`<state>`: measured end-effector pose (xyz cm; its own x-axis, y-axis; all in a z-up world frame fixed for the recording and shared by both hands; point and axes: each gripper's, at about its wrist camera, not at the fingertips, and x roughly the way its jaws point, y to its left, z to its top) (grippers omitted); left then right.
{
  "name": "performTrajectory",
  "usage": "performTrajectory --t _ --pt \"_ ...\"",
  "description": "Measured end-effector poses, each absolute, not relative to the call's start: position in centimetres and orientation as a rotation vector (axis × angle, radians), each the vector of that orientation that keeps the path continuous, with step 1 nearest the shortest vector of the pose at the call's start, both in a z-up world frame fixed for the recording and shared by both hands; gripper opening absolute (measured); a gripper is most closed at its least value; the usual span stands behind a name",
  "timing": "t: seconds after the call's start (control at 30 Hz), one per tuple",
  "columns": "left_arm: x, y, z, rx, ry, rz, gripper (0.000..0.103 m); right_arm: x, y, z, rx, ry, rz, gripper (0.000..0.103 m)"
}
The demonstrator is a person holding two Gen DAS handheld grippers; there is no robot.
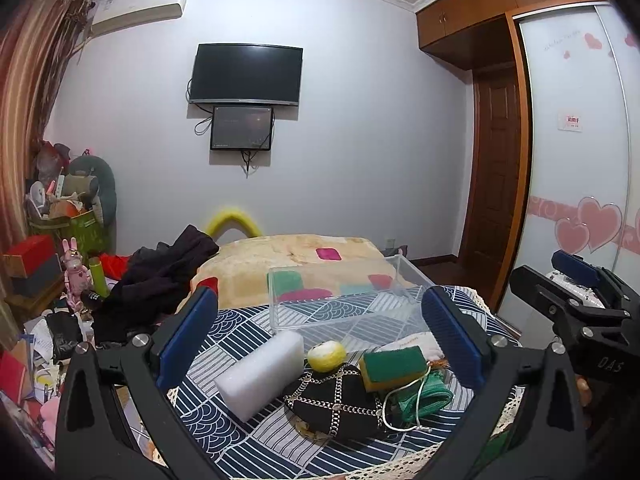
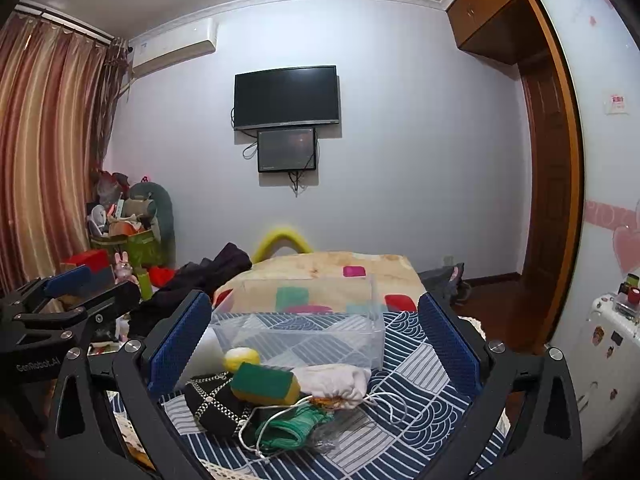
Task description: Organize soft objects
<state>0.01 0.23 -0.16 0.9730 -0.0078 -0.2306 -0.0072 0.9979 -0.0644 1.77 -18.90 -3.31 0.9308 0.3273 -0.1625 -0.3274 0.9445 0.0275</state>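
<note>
On the blue patterned cloth (image 1: 224, 432) lie a white sponge block (image 1: 260, 374), a yellow ball (image 1: 326, 355), a green and yellow sponge (image 1: 394, 366), a black chained pouch (image 1: 336, 406), a green mesh bag (image 1: 428, 398) and a white cloth pouch (image 2: 334, 380). An empty clear plastic box (image 1: 344, 300) stands behind them. My left gripper (image 1: 320, 328) is open above the pile. My right gripper (image 2: 316, 332) is open above it too, and it also shows at the right of the left wrist view (image 1: 576, 280). Both are empty.
A beige blanket (image 1: 296, 256) covers the bed beyond the box. Dark clothes (image 1: 160, 276) lie left of it. Clutter, boxes and a pink rabbit figure (image 1: 74, 276) fill the left side. A wardrobe (image 1: 580, 140) stands right; a white cabinet (image 2: 608, 340) is beside it.
</note>
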Motion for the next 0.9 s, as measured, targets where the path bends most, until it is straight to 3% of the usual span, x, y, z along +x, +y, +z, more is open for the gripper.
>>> performTrajectory --t 0.9 --pt "-0.35 -0.21 0.19 -0.054 0.231 -0.009 0.103 1.48 -18.71 -3.24 0.006 0.165 0.343 0.103"
